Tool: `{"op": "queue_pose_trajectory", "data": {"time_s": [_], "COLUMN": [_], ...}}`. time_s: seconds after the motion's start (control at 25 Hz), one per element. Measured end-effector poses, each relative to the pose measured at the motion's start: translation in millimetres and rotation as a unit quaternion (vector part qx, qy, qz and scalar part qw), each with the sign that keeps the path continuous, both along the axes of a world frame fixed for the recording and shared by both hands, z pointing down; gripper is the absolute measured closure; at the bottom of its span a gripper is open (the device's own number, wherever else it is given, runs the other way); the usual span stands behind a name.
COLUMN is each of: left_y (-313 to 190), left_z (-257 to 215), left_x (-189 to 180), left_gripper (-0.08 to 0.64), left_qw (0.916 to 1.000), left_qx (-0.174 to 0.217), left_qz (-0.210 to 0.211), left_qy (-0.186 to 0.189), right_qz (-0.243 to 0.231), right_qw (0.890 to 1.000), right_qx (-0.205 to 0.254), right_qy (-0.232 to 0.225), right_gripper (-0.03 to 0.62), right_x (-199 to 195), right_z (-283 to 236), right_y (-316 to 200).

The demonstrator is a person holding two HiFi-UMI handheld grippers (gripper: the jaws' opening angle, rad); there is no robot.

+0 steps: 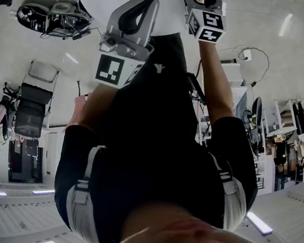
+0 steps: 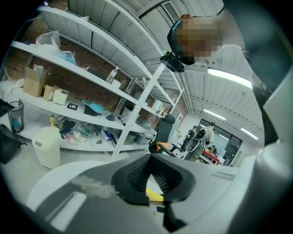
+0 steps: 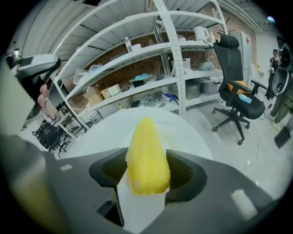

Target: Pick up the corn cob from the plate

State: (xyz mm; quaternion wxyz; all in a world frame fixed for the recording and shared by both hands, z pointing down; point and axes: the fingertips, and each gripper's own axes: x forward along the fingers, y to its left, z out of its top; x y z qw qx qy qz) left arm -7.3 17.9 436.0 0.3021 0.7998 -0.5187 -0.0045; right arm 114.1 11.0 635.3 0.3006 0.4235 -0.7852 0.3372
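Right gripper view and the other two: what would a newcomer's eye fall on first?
The yellow corn cob stands out most, clamped between the jaws of the right gripper in front of a white round surface. In the left gripper view, the left gripper is shut on nothing, with cluttered shelves behind. The head view is filled by the person's dark clothing.

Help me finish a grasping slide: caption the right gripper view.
Right gripper shut on a yellow corn cob, storage shelves and an office chair behind.

Yellow corn cob (image 3: 146,155), grey right gripper (image 3: 147,165).
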Motion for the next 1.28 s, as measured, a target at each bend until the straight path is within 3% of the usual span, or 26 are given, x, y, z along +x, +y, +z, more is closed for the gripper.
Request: {"op": "queue_pose_trajectory", "data": {"time_s": [1.28], "left_y": [7.3], "left_z": [-13.8], "left_x": [7.1], "left_gripper": [0.555], "left_qw": [0.9999], "left_qx": [0.013], "left_qz": [0.003], "left_qy": [0.007], "right_qz": [0.015], "right_qw": [0.999], "right_qx": [0.02], "right_qy": [-0.038], "right_gripper": [0.327], "right_x": [3.8], "right_z": [-38.0], "right_y": [5.1]}}
